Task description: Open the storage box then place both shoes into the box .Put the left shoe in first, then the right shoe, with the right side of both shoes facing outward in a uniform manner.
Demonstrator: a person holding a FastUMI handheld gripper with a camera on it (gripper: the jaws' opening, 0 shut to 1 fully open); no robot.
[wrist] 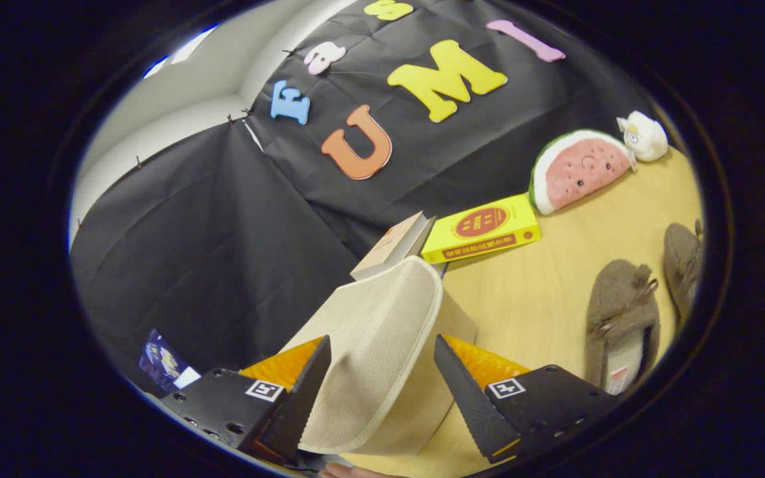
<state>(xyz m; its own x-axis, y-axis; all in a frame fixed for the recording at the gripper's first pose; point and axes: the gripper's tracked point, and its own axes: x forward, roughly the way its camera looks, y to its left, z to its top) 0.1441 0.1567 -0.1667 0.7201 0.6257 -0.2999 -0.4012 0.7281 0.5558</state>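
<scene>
Tongs [379, 392] stand with both fingers spread, the raised lid [382, 345] of the storage box [452, 318] between them but not clamped. To open it well, the lid should be pushed fully back. Beige woven fabric, stiff rim. Two brown fuzzy shoes [621, 318] wait beyond the right finger.

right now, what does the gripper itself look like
The gripper has two wedge-shaped fingers with ribbed inner faces, each on a block with screw holes and a square black-and-white marker. The beige storage box lid sits between the fingers.
</scene>
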